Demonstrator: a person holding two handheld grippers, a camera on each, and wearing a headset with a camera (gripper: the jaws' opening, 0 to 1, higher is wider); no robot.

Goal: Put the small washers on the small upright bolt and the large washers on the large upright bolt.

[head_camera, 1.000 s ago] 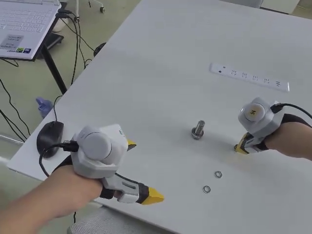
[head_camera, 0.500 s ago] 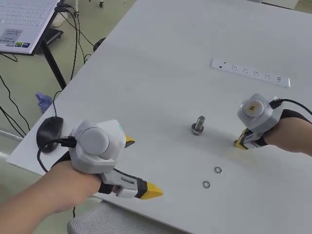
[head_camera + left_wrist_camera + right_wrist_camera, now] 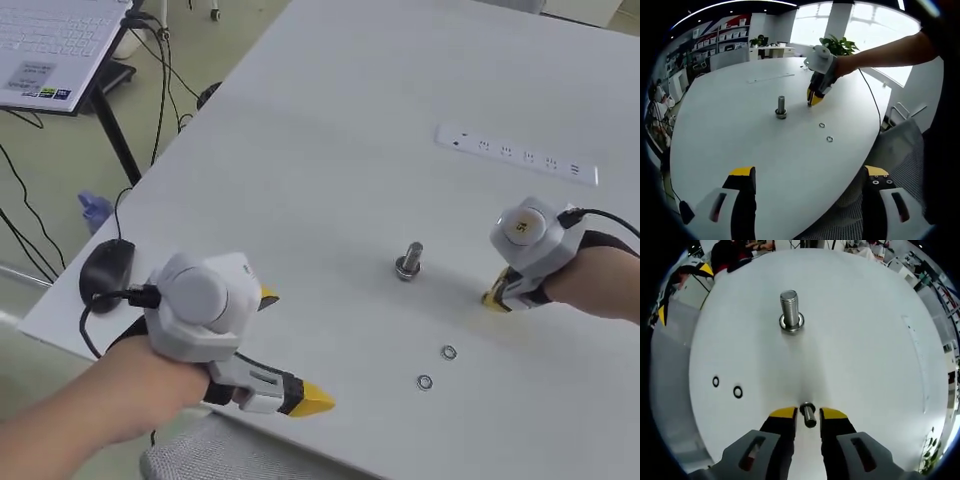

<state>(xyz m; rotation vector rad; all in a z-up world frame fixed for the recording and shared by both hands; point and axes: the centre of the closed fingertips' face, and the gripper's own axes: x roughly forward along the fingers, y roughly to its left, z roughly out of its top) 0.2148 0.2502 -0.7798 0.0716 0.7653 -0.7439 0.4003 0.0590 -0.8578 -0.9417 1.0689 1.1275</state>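
— Washers (image 3: 448, 352) first: where do they lie?
— Two of them lie flat and loose on the table (image 3: 330, 150). They are on the person's side of the large bolt (image 3: 408, 262), a little to its right and just beside each other. The large bolt stands upright; whether anything sits on it, I can't tell.
— And the small bolt (image 3: 808, 415)?
— It stands upright to the right of the large bolt, between the jaws of the right gripper (image 3: 498, 297). The jaws are drawn in close on either side of it. Whether they actually pinch it, I can't tell.
— Left gripper (image 3: 290, 348)?
— It is spread wide with nothing in it, well off to the left of the large bolt, near the table's edge.
— So what's the step?
— I'd judge it is steadying the small bolt so it stands true. Keep the jaws square to the shank, ease off gently and draw straight back so it isn't tipped. Then take a washer. Thin rings on a flat top are awkward, so pinch across the outer rim with the tips low. Judge its size against both bolts, centre the hole over the bolt's top, and release low so it slides down rather than bouncing off.
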